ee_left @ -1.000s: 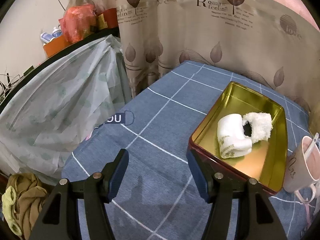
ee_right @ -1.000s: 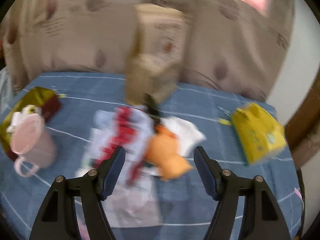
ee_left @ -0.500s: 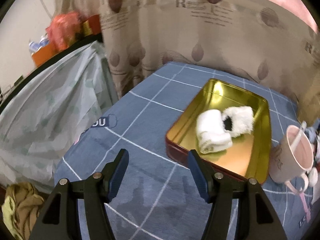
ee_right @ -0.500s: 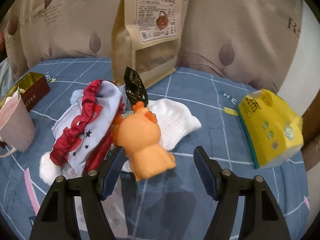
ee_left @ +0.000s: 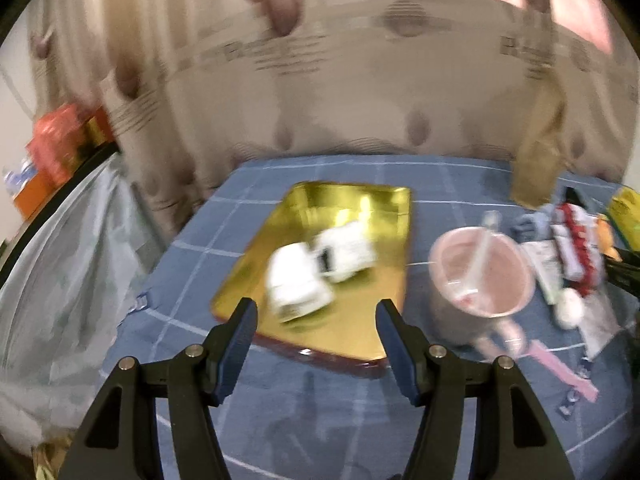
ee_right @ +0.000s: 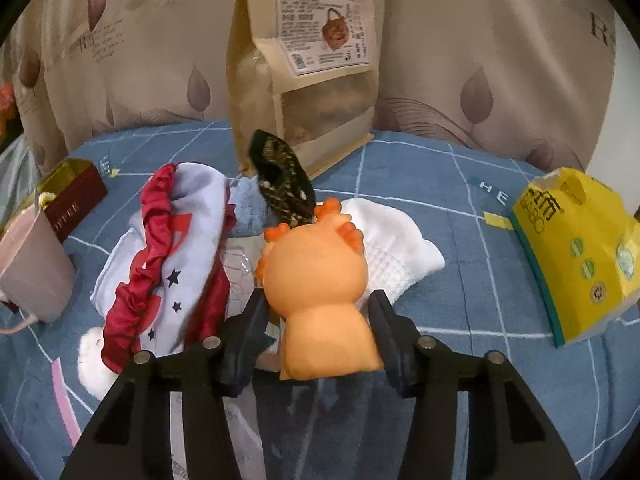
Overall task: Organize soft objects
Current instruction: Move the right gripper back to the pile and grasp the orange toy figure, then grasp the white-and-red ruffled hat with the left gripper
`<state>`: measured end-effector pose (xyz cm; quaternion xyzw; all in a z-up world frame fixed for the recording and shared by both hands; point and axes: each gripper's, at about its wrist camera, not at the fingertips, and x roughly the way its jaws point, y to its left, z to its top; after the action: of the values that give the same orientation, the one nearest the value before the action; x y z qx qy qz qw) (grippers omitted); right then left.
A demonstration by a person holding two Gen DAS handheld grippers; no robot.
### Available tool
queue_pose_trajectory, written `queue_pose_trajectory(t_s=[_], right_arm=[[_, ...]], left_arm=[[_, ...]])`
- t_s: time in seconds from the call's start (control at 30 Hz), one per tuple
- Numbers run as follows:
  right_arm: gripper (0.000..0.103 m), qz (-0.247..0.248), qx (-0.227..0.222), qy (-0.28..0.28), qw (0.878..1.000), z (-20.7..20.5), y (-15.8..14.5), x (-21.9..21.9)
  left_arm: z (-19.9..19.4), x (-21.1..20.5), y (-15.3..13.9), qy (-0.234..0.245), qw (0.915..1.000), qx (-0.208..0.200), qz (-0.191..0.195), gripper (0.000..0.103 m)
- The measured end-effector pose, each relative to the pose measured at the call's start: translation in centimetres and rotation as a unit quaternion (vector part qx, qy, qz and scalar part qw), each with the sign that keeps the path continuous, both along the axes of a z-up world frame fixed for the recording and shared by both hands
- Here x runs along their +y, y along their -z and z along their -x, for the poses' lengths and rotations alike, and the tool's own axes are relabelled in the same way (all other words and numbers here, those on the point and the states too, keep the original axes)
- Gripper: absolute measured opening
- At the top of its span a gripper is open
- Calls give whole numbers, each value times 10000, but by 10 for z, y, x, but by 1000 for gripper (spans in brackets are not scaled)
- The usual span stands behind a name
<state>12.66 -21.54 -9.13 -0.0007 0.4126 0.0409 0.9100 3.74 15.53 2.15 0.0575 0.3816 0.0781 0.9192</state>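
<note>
1. Your right gripper (ee_right: 316,316) is closing, its jaws astride the orange plush toy (ee_right: 320,280) on the blue cloth, not yet squeezing.
2. The toy's long axis runs straight ahead between them.
3. Your left gripper (ee_left: 316,328) hangs agape near the gold tin (ee_left: 384,320).

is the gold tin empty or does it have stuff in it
Not empty. The gold tin lies open with two white soft items resting inside; blur hides what they are.

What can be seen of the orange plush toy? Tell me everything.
The orange plush toy is a small soft stuffed animal with a round head, darker orange nubs on top and a squat body. It lies on the blue checked cloth, seen from behind, overlapping a white sock. The right tongs straddle its body, jaws closing around it.
</note>
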Motion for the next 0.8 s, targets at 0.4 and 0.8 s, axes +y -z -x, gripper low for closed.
queue_pose_trajectory(t_s=[0.4, 0.8], right_arm=[[45, -152, -140, 379, 9991, 33, -8, -29], [45, 142, 89, 934, 9955, 47, -1, -62]], left_arm=[[-19, -123, 6, 1453, 9888, 221, 268, 63], [-57, -195, 20, 1966, 9763, 656, 628, 63]])
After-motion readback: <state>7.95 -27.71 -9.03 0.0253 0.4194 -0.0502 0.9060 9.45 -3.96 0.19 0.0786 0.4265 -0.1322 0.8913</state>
